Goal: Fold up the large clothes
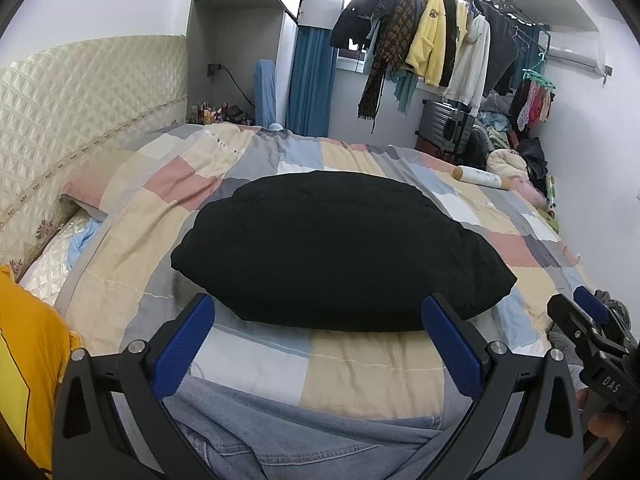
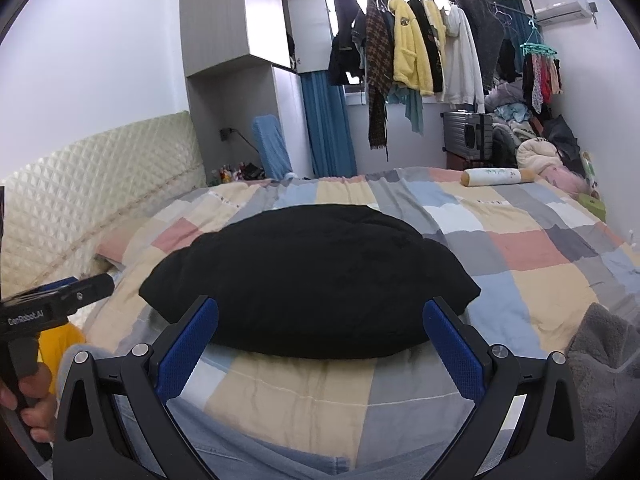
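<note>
A black garment (image 1: 336,248) lies folded into a thick bundle in the middle of the patchwork bed cover (image 1: 360,364); it also shows in the right wrist view (image 2: 308,280). My left gripper (image 1: 318,312) is open and empty, held just short of the bundle's near edge. My right gripper (image 2: 320,312) is open and empty too, at the same near edge. The right gripper shows at the right edge of the left wrist view (image 1: 592,316). The left gripper shows at the left edge of the right wrist view (image 2: 60,296).
A blue denim piece (image 1: 304,436) lies at the near bed edge below the grippers. A yellow garment (image 1: 24,360) is at the left, a grey fleece (image 2: 604,372) at the right. A cream bolster (image 2: 496,176) lies at the far right. Hanging clothes (image 2: 416,52) and a suitcase (image 2: 466,134) stand behind.
</note>
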Motion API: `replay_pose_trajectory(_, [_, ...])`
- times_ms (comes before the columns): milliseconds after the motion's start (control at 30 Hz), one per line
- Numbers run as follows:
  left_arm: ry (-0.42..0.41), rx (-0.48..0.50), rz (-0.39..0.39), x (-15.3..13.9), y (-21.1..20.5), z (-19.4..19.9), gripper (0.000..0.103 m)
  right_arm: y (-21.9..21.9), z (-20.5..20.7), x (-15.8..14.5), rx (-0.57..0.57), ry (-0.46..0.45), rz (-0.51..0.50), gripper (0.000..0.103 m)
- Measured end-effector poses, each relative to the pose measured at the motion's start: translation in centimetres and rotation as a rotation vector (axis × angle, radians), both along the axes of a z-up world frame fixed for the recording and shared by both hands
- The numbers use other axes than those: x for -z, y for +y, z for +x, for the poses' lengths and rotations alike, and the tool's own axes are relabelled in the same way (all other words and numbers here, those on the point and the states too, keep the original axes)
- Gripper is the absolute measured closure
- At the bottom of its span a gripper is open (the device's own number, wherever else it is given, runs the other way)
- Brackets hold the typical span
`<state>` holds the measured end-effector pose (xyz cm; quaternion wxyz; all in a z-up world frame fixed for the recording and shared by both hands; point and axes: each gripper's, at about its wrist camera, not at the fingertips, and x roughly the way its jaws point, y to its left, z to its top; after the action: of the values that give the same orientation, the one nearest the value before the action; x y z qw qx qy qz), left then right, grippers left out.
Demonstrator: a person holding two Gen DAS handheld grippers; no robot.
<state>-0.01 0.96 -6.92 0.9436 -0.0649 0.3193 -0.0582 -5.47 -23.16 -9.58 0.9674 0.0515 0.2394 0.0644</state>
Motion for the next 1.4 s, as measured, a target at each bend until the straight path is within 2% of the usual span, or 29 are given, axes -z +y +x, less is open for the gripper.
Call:
replay_pose_trajectory(833, [-0.014, 0.001, 0.015, 0.2, 0.0, 0.0, 0.000, -0.2, -0.7, -0.4, 0.015, -0.010, 0.004, 0.000])
replay_pose_trajectory(967, [-0.016, -0.023, 0.020, 0.3, 0.5, 0.1, 0.000, -0.2, -0.7, -0.4, 0.016, -0.010, 0.007, 0.000])
replay_pose_trajectory(1400, [-0.016, 0.026, -0.002, 0.2, -0.7, -0.6, 0.000, -0.3, -0.7, -0.3, 0.027, -0.004, 0.016, 0.000])
